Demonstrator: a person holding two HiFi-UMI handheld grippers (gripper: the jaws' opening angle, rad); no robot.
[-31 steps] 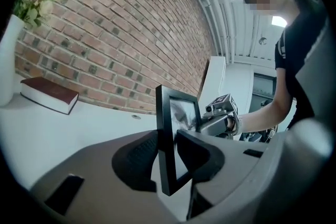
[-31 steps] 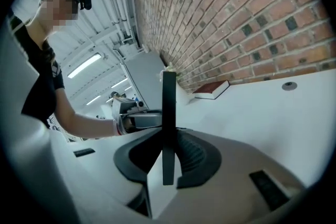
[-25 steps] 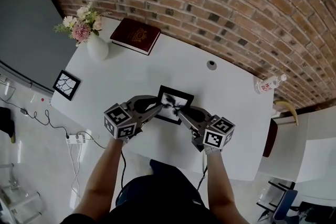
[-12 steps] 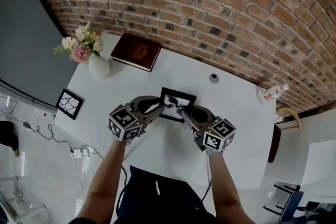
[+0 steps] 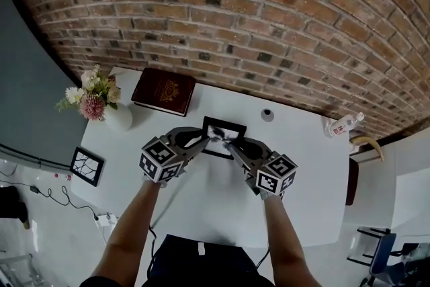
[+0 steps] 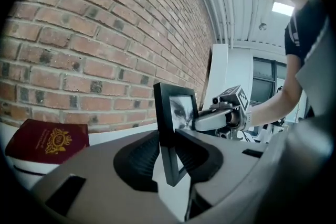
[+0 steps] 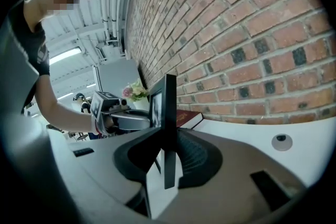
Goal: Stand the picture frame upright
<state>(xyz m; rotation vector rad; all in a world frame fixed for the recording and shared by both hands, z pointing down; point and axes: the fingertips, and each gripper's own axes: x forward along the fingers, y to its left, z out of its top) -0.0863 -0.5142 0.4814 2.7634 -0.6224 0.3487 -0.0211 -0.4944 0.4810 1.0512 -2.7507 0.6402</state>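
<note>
The black picture frame (image 5: 224,136) with a black-and-white print stands almost upright on the white table (image 5: 302,151), held between both grippers. My left gripper (image 5: 204,140) is shut on its left side edge. In the left gripper view the frame (image 6: 174,113) sits pinched between the jaws of my left gripper (image 6: 167,140). My right gripper (image 5: 232,144) is shut on the opposite side edge. In the right gripper view the frame (image 7: 169,107) shows edge-on in my right gripper (image 7: 169,139). Each gripper sees the other across the frame.
A brick wall runs behind the table. A dark red book (image 5: 164,89) and a white vase of flowers (image 5: 101,103) stand at the back left. A round grommet (image 5: 267,115) lies behind the frame, a bottle (image 5: 342,124) at the right edge. A second small frame (image 5: 87,166) lies beyond the left edge.
The frame has tipped up from a flatter lean to nearly vertical, with both grippers staying on its sides. The head view has swung up toward the wall.
</note>
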